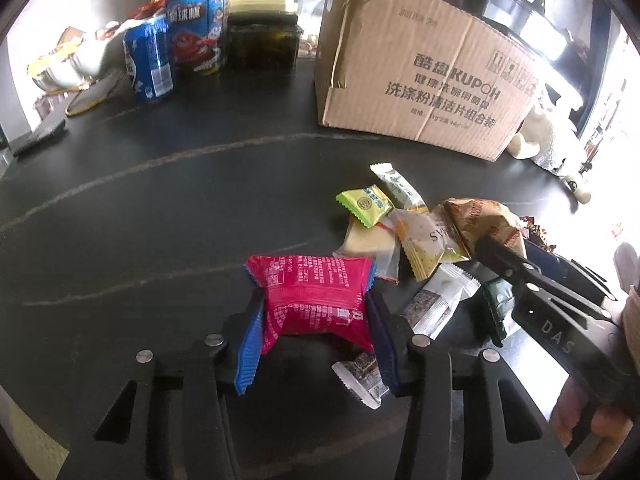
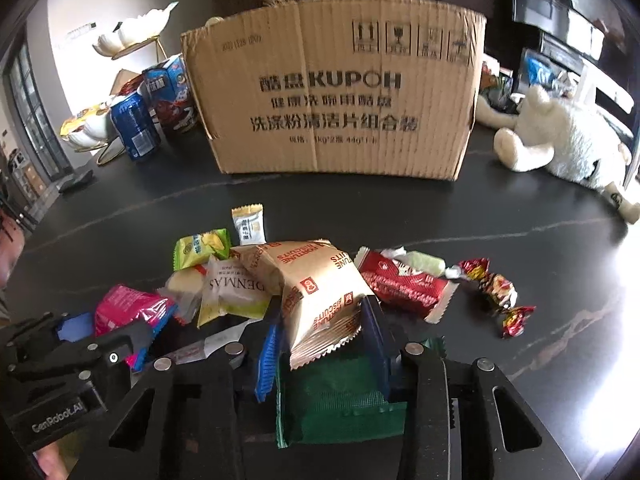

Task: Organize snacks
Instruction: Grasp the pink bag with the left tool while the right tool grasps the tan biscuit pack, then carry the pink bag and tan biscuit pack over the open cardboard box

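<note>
On the near side of the dark worktop (image 1: pixel 160 200), both claws are at the pick-up step. The left claw (image 1: pixel 314 312) is clamped on a pink snack packet (image 1: pixel 316 296), just left of the loose pile. The right claw (image 2: pixel 320 340) pinches a tan Fortune Biscuits pack (image 2: pixel 316 292) above a green packet (image 2: pixel 340 400). Judging by the layout, each needs carrying far across the worktop to the KUPOH cardboard box (image 2: pixel 336 92) and letting go over its open top, without dragging neighbouring wrappers.
</note>
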`<move>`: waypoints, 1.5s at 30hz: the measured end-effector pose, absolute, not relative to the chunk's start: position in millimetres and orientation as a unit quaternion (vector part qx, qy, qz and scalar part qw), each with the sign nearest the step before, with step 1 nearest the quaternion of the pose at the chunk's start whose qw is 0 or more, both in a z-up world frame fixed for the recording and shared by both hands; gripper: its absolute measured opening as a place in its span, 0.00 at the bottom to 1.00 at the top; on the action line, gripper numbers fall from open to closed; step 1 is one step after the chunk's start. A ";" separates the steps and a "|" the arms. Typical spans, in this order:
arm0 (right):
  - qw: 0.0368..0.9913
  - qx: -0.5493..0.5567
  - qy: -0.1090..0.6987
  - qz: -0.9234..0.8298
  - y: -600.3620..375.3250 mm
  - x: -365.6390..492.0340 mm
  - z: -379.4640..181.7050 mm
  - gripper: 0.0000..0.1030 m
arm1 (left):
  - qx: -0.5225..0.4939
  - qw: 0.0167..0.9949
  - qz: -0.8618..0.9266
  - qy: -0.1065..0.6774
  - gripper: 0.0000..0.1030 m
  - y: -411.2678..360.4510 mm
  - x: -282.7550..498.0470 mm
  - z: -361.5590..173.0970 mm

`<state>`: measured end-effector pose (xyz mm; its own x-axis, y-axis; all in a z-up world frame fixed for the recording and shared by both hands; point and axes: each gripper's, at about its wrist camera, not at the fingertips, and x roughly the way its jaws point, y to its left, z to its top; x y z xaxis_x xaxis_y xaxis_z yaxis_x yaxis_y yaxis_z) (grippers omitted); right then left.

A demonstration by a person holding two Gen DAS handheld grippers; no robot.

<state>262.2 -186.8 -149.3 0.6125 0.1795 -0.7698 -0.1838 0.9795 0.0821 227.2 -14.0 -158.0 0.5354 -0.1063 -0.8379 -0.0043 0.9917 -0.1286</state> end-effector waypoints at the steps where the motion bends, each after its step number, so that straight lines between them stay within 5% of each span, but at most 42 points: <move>1: 0.898 0.001 0.428 0.102 -187.8 261.3 -148.5 0.36 | -0.057 0.876 -0.029 0.478 0.46 -14.5 226.6 -156.2; 23: 0.917 0.013 0.385 0.102 -191.1 235.1 -116.9 0.25 | -0.031 0.911 -0.059 0.407 0.45 -37.3 210.8 -99.8; 45: 0.952 0.039 0.294 0.080 -208.0 220.5 -30.0 0.24 | 0.002 0.945 -0.112 0.306 0.45 -49.8 213.3 -8.6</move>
